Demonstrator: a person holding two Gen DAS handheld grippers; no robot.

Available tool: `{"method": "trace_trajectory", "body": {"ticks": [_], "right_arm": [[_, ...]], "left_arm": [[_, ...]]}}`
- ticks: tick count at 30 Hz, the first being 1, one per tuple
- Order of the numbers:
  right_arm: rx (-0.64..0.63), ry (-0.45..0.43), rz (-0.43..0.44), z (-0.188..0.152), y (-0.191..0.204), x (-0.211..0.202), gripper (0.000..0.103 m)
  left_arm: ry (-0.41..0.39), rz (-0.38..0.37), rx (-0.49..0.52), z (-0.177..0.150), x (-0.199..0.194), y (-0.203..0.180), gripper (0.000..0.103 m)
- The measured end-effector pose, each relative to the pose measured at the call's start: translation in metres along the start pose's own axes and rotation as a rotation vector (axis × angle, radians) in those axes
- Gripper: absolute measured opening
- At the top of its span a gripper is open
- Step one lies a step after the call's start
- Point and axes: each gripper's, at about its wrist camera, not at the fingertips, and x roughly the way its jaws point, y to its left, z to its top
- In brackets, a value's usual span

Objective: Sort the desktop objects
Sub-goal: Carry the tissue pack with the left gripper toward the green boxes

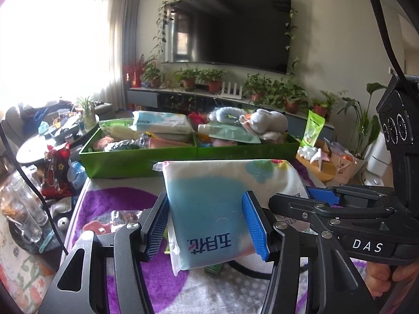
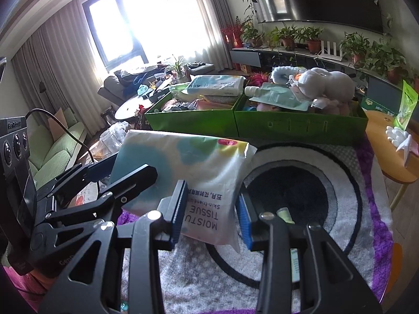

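Glossy plastic tissue pack (image 1: 220,209); fluffy cloth rug (image 2: 340,209); ribbed blue pads (image 1: 255,229).

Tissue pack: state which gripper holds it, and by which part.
Both hold the tissue pack: left gripper clamps its near blue end, right gripper its near corner with the "TISSUE" print.

A dark wall-mounted television (image 1: 230,30) is seen at upper centre, framed by trailing vines. Potted plants (image 1: 262,89) are lined along the low cabinet (image 1: 146,98) beneath it. Bright curtained windows (image 2: 146,18) occupy the upper left. A green sofa (image 2: 55,149) is visible at the left edge.
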Motion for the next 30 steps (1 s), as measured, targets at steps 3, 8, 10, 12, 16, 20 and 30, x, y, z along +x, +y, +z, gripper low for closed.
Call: {"method": "trace_trajectory", "body": {"ticks": [3,8,10,12,16,20,30], "right_arm": [[-0.008,0.004,0.002,0.008,0.003,0.006,0.038],[-0.020,0.006,0.008,0.023,0.005,0.015,0.038],[-0.022,0.004,0.011,0.028,0.006,0.018,0.038],[-0.024,0.001,0.011,0.035,0.006,0.022,0.038],[-0.029,-0.011,0.018,0.047,0.007,0.029,0.038],[-0.033,-0.023,0.031,0.058,0.007,0.037,0.038],[-0.023,-0.021,0.040,0.080,0.005,0.056,0.038]], "left_arm": [[-0.002,0.004,-0.008,0.005,0.003,0.007,0.056],[-0.015,0.012,-0.017,0.015,0.009,0.017,0.056],[-0.021,0.013,-0.022,0.020,0.012,0.022,0.056],[-0.024,0.012,-0.029,0.026,0.016,0.027,0.056],[-0.037,0.022,-0.022,0.035,0.021,0.032,0.056],[-0.051,0.035,-0.009,0.044,0.026,0.037,0.056],[-0.045,0.037,-0.007,0.061,0.045,0.049,0.056]]}}
